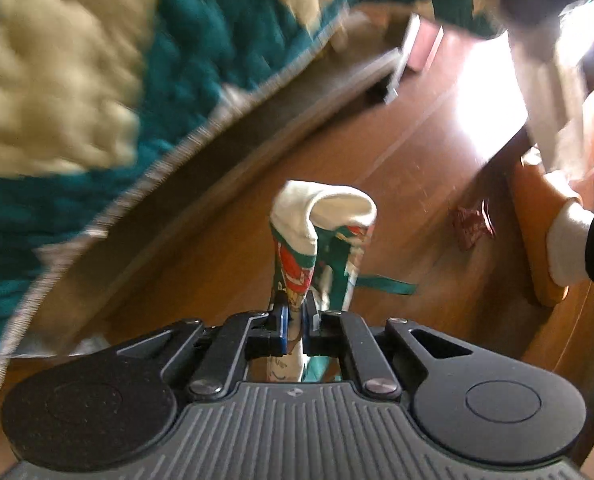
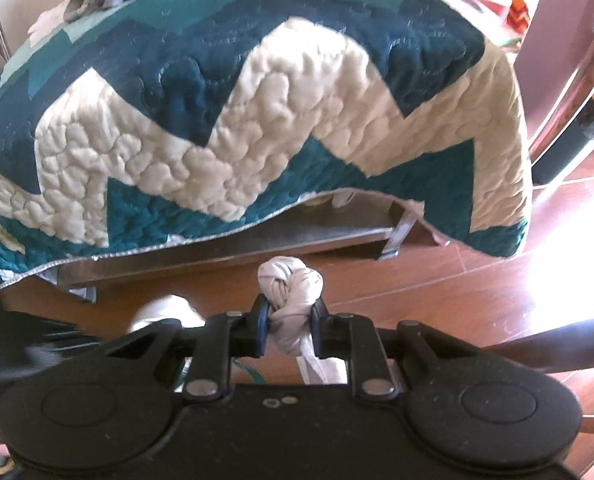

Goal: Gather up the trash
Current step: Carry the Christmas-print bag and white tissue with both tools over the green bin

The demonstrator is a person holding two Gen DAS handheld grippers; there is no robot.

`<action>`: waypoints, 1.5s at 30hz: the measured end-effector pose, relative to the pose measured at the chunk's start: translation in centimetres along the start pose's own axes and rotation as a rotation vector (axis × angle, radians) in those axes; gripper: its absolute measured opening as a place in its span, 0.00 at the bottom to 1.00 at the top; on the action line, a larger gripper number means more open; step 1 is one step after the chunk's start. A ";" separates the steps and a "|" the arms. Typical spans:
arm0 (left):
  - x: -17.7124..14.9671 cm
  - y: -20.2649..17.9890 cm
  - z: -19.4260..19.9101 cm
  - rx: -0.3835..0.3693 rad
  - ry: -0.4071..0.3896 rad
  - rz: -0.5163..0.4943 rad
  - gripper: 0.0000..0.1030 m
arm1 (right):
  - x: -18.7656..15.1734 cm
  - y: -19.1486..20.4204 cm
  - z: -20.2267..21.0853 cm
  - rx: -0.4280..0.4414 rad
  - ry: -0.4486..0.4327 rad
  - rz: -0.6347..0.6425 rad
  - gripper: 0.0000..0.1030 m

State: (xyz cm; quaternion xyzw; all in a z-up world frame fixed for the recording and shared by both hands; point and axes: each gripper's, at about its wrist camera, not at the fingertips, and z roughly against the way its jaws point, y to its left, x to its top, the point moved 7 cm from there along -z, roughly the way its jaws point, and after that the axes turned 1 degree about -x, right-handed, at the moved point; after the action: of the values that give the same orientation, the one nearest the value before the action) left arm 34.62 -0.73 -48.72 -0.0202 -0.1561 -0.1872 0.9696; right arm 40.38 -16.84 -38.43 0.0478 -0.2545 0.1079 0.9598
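Pinching a printed wrapper (image 1: 321, 240) by its lower edge, the left gripper (image 1: 295, 320) holds it above the wooden floor (image 1: 417, 152). The right gripper (image 2: 289, 320) clamps a knotted grey bag (image 2: 291, 284). Risk: the thin edge grip may slip, dropping the wrapper. A red scrap (image 1: 471, 226) lies uncollected.

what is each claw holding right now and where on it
Left claw: the printed wrapper, pinched near its lower end. Right claw: the knotted grey plastic bag, gripped just below the knot.
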 end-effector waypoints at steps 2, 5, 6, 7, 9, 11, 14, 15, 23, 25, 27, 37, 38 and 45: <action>0.3 0.5 2.8 0.043 -0.030 0.009 0.05 | 0.0 0.4 0.7 -0.010 -0.036 0.017 0.18; 1.3 1.5 7.4 0.101 -0.091 0.028 0.05 | 0.1 1.6 2.7 0.011 -0.095 0.046 0.18; 1.6 1.7 9.1 0.118 -0.114 0.031 0.05 | 0.0 2.1 3.7 0.047 -0.109 0.051 0.18; 1.8 1.8 10.3 0.127 -0.131 0.036 0.05 | -0.1 2.8 4.6 0.088 -0.114 0.064 0.18; 2.5 1.9 13.5 0.153 -0.172 0.051 0.05 | -0.5 4.1 6.6 0.142 -0.138 0.107 0.18; 3.1 2.0 16.6 0.173 -0.213 0.053 0.05 | -0.6 5.1 8.7 0.183 -0.182 0.141 0.18; 4.0 1.6 21.4 0.200 -0.276 0.039 0.05 | -0.4 5.8 11.9 0.234 -0.235 0.144 0.18; 4.1 1.2 23.0 0.201 -0.294 0.039 0.05 | -0.4 6.1 13.2 0.245 -0.251 0.146 0.18; 8.3 -2.9 34.9 0.195 -0.471 0.021 0.05 | 1.9 4.3 26.1 0.231 -0.442 0.194 0.18; 10.0 -4.0 37.6 0.182 -0.518 0.038 0.05 | 2.7 2.9 29.4 0.203 -0.491 0.199 0.18; 11.9 -5.3 40.2 0.175 -0.572 0.044 0.05 | 3.6 1.3 33.1 0.166 -0.544 0.206 0.18; 22.5 -12.6 55.8 0.165 -0.844 -0.023 0.04 | 8.2 -7.9 49.5 -0.055 -0.793 0.199 0.18; 23.6 -13.6 57.3 0.161 -0.867 -0.034 0.04 | 8.7 -8.9 50.4 -0.080 -0.801 0.190 0.18; 30.1 -21.5 64.1 0.113 -0.967 -0.109 0.04 | 10.8 -16.8 54.2 -0.207 -0.803 0.090 0.18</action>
State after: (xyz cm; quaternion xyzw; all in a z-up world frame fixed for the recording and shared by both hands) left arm 34.29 -25.16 21.10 -0.0438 -0.5993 -0.1981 0.7744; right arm 27.45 -39.11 13.27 -0.0217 -0.6201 0.0961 0.7783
